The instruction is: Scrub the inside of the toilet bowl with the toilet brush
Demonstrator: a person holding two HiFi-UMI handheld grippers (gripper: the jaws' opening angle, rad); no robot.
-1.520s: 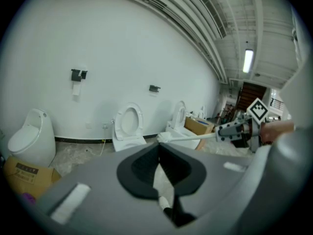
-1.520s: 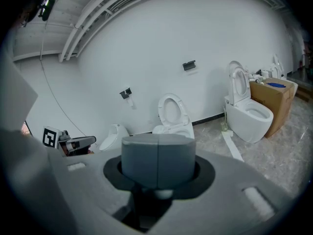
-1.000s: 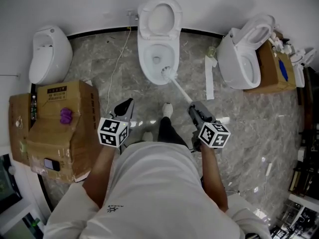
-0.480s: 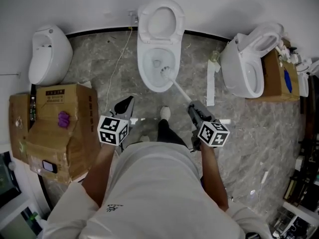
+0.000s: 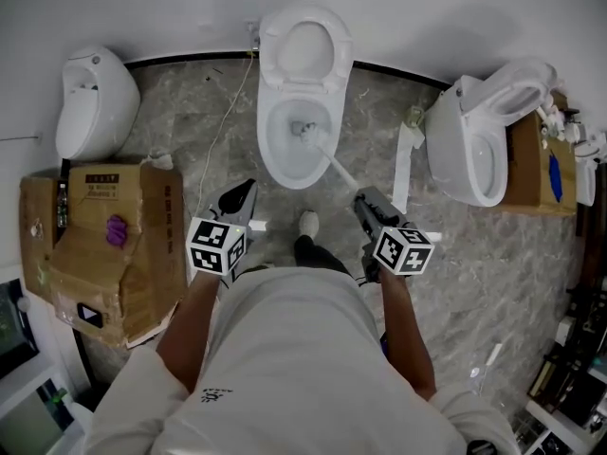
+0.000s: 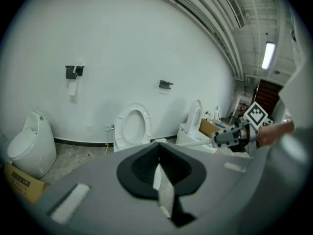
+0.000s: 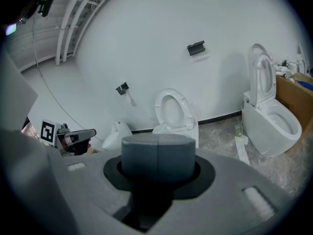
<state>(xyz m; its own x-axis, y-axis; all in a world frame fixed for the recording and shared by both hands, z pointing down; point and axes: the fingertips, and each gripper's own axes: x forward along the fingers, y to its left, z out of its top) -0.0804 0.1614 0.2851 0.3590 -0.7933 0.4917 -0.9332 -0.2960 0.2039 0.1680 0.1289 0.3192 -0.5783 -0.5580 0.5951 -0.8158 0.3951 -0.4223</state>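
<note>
- Inward goes the head of the toilet brush (image 5: 305,130): over the last second it has moved from the near right wall of the toilet bowl (image 5: 266,148) to the middle, beside the drain opening.
- Your right claw (image 5: 364,203) is clamped on the low end of the brush's white handle. The handle slants up and left from the claw, crosses the bowl's near rim and dips inside.
- Your left claw (image 5: 243,197) hangs with its jaws together and nothing between them. It is over the grey marble floor (image 5: 199,140), left of the bowl's base and well apart from the brush.
- The seat lid (image 5: 305,42) stands raised against the white wall behind the bowl.
- One shoe (image 5: 308,222) rests on the floor just in front of the bowl, between your two claws.
- At the far left a white urinal (image 5: 90,102) sits by the wall. Nearer you, a battered cardboard box (image 5: 104,254) carries a small purple object (image 5: 116,230) on its top.
- To the right stands a second toilet (image 5: 474,145), lid also up, beside a brown carton (image 5: 531,169).
- A strip of white paper (image 5: 402,164) lies on the floor between the two toilets.
</note>
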